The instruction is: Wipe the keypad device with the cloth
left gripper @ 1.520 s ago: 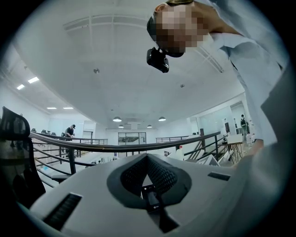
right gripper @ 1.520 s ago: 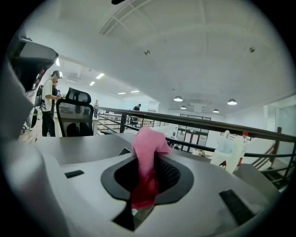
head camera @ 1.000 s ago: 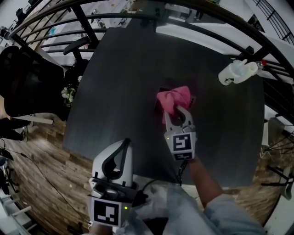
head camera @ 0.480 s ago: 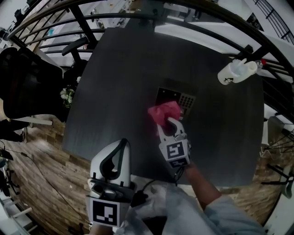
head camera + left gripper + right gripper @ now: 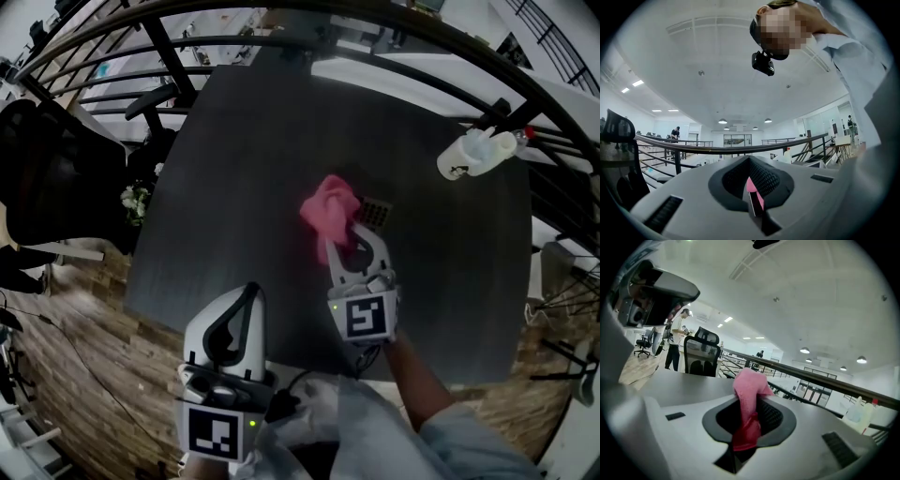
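Keypad (image 5: 377, 212) mid-table (image 5: 244, 141), left part under cloth (image 5: 330, 210) pinched in clamped right gripper (image 5: 349, 234) at 6 o'clock, wiping seemingly midway with right keys yet to do, left gripper (image 5: 254, 292) idle at 7 o'clock, jaws together, bottle (image 5: 473, 153) at 2 o'clock.

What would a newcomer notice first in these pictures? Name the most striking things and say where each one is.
The bright pink cloth, clamped in the right gripper, stands out at the middle of the dark table, covering part of the keypad device. A white bottle lies at the table's far right corner; the left gripper hangs shut by the near edge.
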Tool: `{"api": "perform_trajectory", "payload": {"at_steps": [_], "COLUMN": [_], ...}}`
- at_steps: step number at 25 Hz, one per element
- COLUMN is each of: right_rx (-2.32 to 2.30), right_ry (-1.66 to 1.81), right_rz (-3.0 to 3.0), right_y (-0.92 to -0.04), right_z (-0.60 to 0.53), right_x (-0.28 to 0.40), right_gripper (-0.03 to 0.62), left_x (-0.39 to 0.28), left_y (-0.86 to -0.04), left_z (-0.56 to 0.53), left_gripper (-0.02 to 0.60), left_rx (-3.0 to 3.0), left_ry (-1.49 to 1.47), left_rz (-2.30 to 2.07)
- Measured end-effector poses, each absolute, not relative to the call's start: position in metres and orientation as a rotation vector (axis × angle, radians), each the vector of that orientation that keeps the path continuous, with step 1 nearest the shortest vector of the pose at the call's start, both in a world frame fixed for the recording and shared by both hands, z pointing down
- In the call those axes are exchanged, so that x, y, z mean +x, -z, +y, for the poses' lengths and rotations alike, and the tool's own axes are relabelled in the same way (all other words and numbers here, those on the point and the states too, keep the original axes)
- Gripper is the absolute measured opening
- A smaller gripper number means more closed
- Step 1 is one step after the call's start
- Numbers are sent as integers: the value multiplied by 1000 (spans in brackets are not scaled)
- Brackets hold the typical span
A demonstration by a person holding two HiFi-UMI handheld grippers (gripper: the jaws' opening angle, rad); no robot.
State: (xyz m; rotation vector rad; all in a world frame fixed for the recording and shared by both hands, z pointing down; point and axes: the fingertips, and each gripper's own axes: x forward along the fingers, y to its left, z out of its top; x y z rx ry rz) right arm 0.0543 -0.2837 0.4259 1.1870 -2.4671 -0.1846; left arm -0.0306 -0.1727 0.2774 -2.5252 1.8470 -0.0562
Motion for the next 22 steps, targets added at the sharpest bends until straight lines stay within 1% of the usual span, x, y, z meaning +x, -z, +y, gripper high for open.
{"api": "perform_trajectory", "payload": {"at_steps": [5,9,22], "right_rx": [1180,1220,1505], "right_ry": [226,201,-9], "right_rz": [-2443,-2427,-2285], "right_y": [-438,-452,-457], "right_z": [-316,-330,-332], "right_x": [40,47,141], "right_gripper": [71,71,72], "left_x": [-31,-32,-14], "left_y": [-277,-278,-277], "left_z": [-169,-167,-174], "left_gripper": [5,5,5], "left_rx": [-2519,-2520,-2582], "left_ry": [67,73,70], "left_rz": [1852,1856,1760]}}
